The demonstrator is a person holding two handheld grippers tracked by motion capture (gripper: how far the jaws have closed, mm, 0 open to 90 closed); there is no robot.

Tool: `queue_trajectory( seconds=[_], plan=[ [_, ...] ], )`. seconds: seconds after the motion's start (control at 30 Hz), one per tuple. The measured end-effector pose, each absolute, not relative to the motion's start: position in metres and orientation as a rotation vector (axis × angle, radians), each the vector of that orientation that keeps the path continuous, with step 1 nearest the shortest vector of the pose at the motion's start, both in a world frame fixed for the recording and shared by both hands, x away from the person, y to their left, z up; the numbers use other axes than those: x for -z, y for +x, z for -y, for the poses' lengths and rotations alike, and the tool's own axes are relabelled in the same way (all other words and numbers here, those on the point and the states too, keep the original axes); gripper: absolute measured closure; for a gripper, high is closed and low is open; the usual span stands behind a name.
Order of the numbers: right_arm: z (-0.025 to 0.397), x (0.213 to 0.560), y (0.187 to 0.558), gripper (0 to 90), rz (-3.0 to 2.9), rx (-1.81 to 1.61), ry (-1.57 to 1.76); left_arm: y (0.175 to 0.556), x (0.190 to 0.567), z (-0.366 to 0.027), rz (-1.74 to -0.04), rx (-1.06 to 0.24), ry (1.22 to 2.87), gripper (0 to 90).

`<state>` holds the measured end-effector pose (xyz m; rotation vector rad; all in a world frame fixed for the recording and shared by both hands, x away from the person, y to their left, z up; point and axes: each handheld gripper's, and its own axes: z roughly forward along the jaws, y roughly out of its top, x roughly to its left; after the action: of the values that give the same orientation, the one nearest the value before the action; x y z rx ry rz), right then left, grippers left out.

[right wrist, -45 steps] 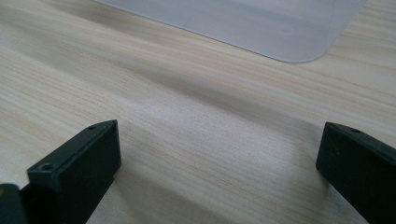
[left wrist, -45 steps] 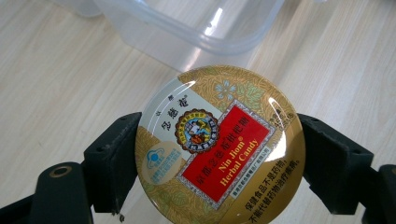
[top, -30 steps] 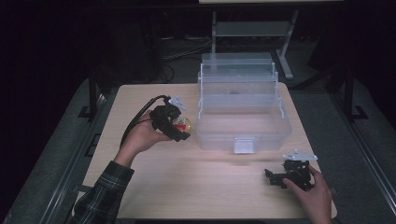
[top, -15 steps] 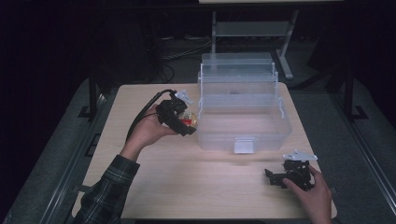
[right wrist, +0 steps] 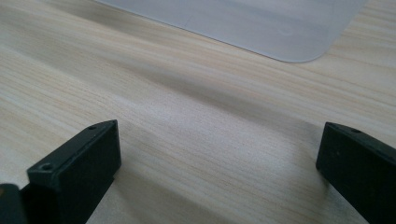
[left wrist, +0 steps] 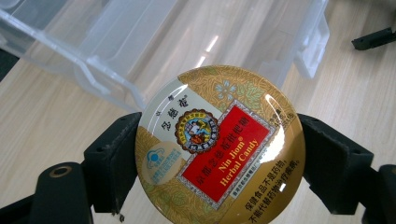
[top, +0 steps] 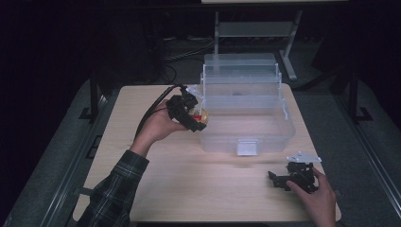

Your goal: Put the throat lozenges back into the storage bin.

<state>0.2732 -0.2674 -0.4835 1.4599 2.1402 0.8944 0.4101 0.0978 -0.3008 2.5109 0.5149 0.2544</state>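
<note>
Candy tin (left wrist: pixel 218 147) clamped in left hand-held gripper (top: pixel 195 115), right hand-held gripper (top: pixel 279 179) wide open, empty

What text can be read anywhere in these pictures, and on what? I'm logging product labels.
"Nin Jiom" and "Herbal Candy": on the red panel of the round candy tin, clamped in the left hand-held gripper.
Chinese characters on the tin's red panel, white patch and lower rim: visible, but too small for me to quote reliably.
Clear plastic box and table: no text.
</note>
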Motion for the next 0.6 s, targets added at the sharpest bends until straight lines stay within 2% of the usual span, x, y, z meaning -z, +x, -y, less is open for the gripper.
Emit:
queue_trajectory(
  seconds=[0.6],
  plan=[
    [0.267,0.484,0.273,0.0,-2.14,-0.894,1.46,0.424,0.306,-0.068,-0.472,-0.242,2.526,19.7]
  ],
)
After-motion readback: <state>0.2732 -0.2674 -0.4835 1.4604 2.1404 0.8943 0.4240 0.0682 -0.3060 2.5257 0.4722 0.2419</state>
